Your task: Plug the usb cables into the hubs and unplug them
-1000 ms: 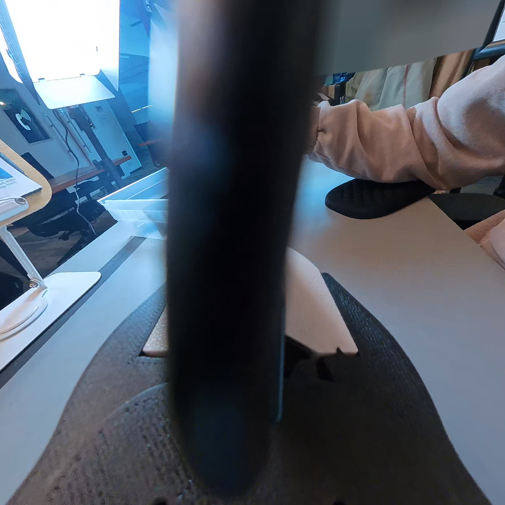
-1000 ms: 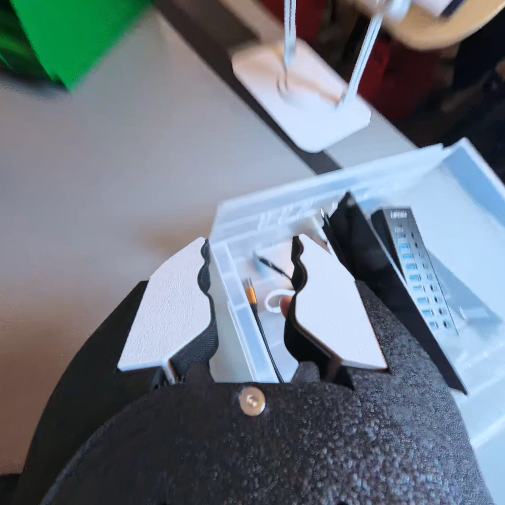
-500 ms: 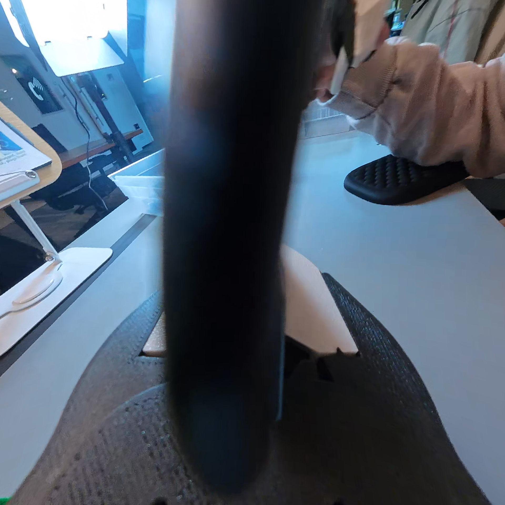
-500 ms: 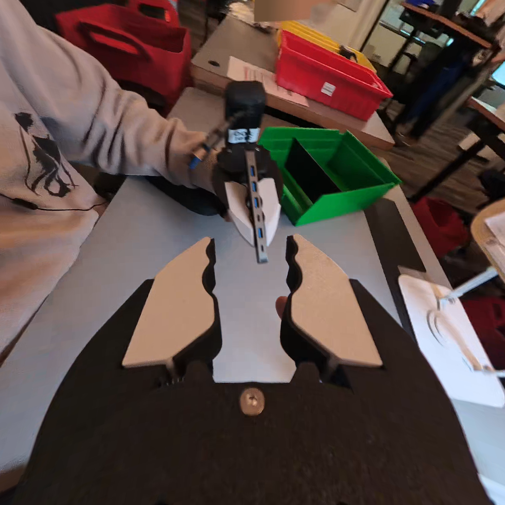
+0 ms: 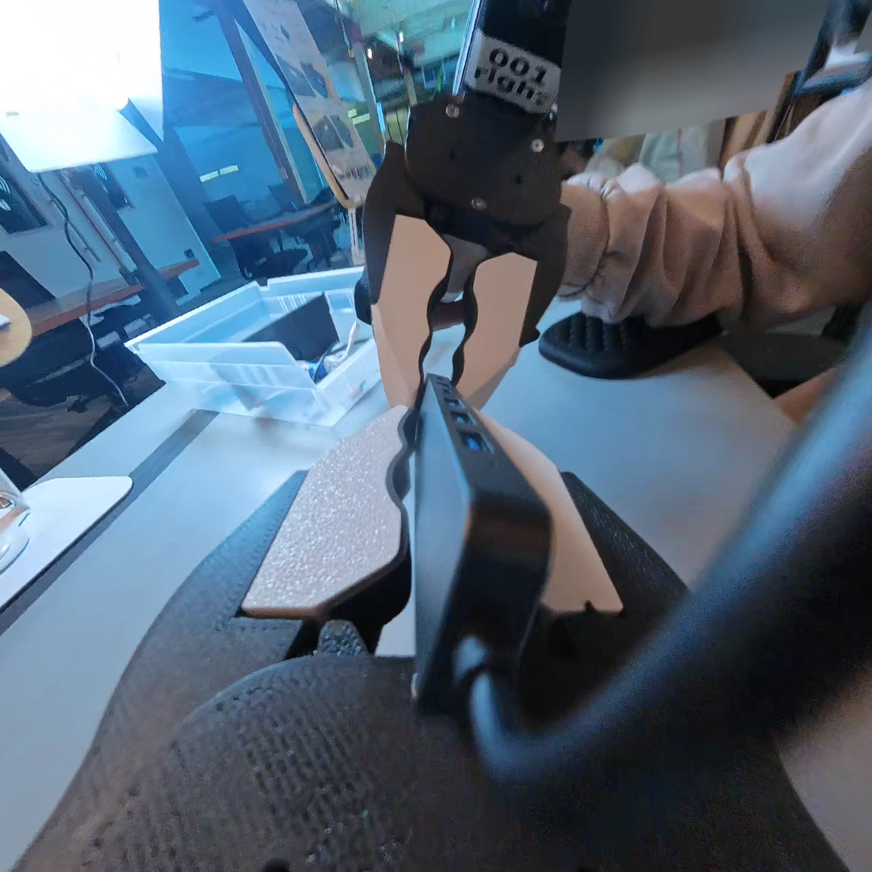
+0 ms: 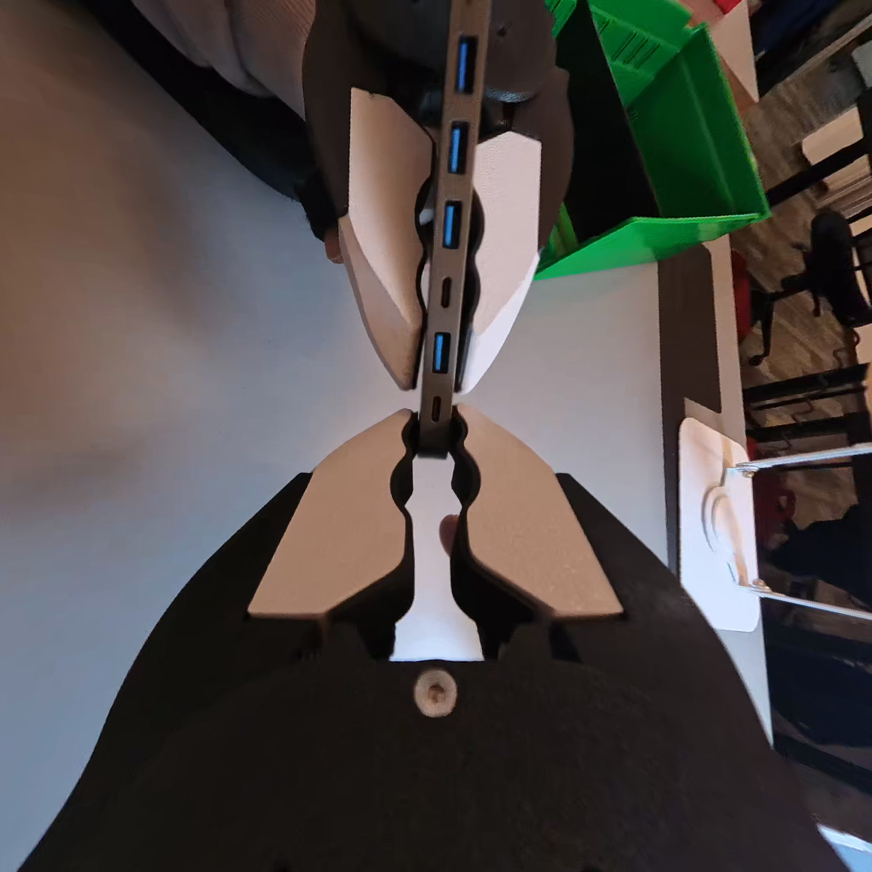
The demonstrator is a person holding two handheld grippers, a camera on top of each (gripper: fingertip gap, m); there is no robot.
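Observation:
A slim dark grey USB hub (image 5: 472,495) with blue ports is held in the air over the grey table. My left gripper (image 5: 441,420) is shut on its flat sides along most of its length. The hub's thick dark cable (image 5: 708,590) leaves its near end and runs up to the right. My right gripper (image 6: 434,424) faces the left one, with its fingertips pinching the hub's (image 6: 448,264) free end. In the right wrist view the left gripper (image 6: 436,377) shows above. In the left wrist view the right gripper (image 5: 443,377) comes down from above. No USB cable plug is visible in either gripper.
A clear plastic bin (image 5: 264,349) with a black hub and cables stands at the back left. A green bin (image 6: 670,155) stands behind the left gripper. A white stand base (image 6: 712,519) sits at the table's edge. A black wrist rest (image 5: 627,344) lies under the person's sleeve. Left and right tips are no more than a few centimetres apart.
My right gripper swung away from the clear bin, came up to the left gripper and closed on the hub's free end. The hub in my left gripper now shows its port side.

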